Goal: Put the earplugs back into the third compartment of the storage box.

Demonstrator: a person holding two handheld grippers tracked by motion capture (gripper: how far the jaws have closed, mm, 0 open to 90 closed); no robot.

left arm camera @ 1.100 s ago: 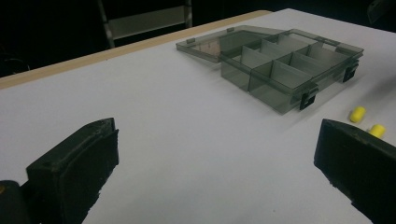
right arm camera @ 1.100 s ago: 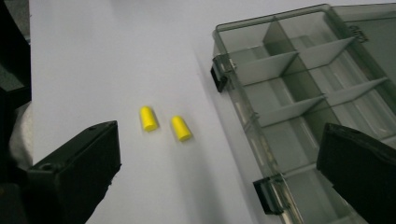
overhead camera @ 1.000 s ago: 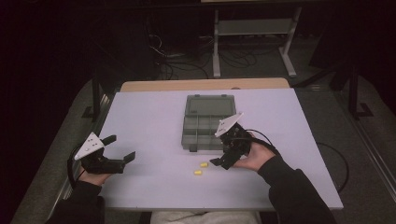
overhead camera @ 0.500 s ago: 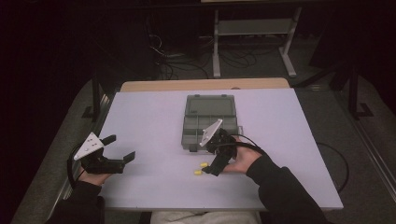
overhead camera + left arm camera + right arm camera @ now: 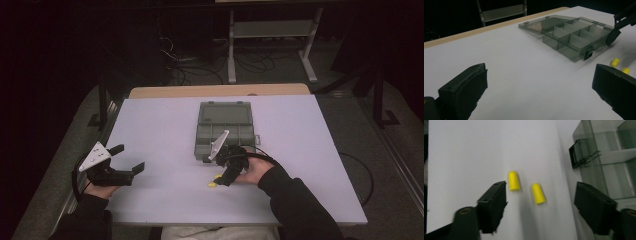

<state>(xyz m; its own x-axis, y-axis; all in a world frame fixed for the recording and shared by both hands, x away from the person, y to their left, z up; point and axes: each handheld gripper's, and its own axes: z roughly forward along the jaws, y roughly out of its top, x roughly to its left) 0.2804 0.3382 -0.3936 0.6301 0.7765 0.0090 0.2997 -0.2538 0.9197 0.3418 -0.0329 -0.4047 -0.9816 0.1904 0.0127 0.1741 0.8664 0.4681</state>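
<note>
The right tongs (image 5: pixel 224 176) have swung down from the organiser's front edge to the bench (image 5: pixel 300 165) at about six o'clock of the box, and now hang with jaws spread wide over the two yellow earplugs. The left tongs (image 5: pixel 127 162) stay put at nine o'clock on the bench, jaws released and empty. The smoky plastic compartment box (image 5: pixel 224 131) lies open at the bench's centre, lid folded back toward twelve o'clock. In the right gripper view one yellow earplug (image 5: pixel 538 193) sits between the jaws, the other earplug (image 5: pixel 514 181) just beside the left jaw. This looks like the approach to picking one up, probably for a compartment.
</note>
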